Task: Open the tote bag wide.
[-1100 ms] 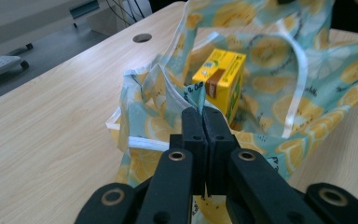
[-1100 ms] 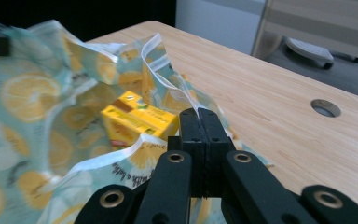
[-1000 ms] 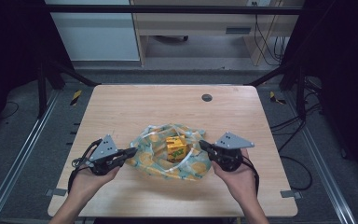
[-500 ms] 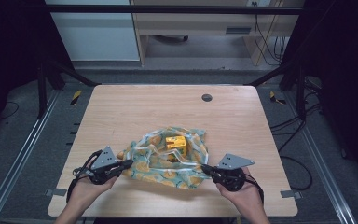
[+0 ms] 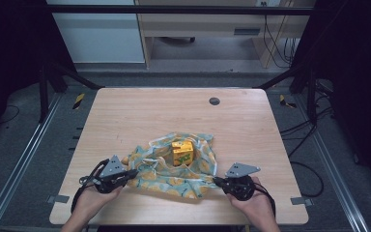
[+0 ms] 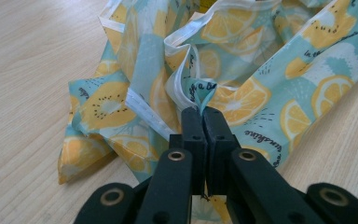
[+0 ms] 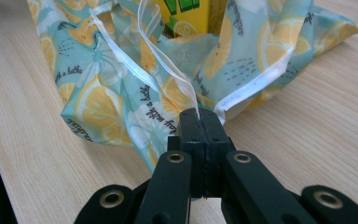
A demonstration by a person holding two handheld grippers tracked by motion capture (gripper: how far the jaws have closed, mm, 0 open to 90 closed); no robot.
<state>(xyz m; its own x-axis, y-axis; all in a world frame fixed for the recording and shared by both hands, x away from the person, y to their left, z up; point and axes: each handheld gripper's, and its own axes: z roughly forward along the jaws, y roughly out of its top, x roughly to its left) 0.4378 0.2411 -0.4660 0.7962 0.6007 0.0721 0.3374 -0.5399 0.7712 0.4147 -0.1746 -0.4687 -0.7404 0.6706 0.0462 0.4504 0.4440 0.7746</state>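
Lemon-print cloth [image 5: 174, 169] lies rumpled around an upright yellow carton [image 5: 182, 152].

The far half of the counter [image 5: 174, 108] lies bare apart from a small dark disc [image 5: 214, 101] near the far edge, right of centre. In the near middle, the crumpled lemon-print cloth [image 5: 174, 169] spreads between the left gripper [image 5: 131, 173] and right gripper [image 5: 216, 181], with a yellow box [image 5: 182, 152] standing upright on it. Bare wood runs along the left and right sides of the cloth.
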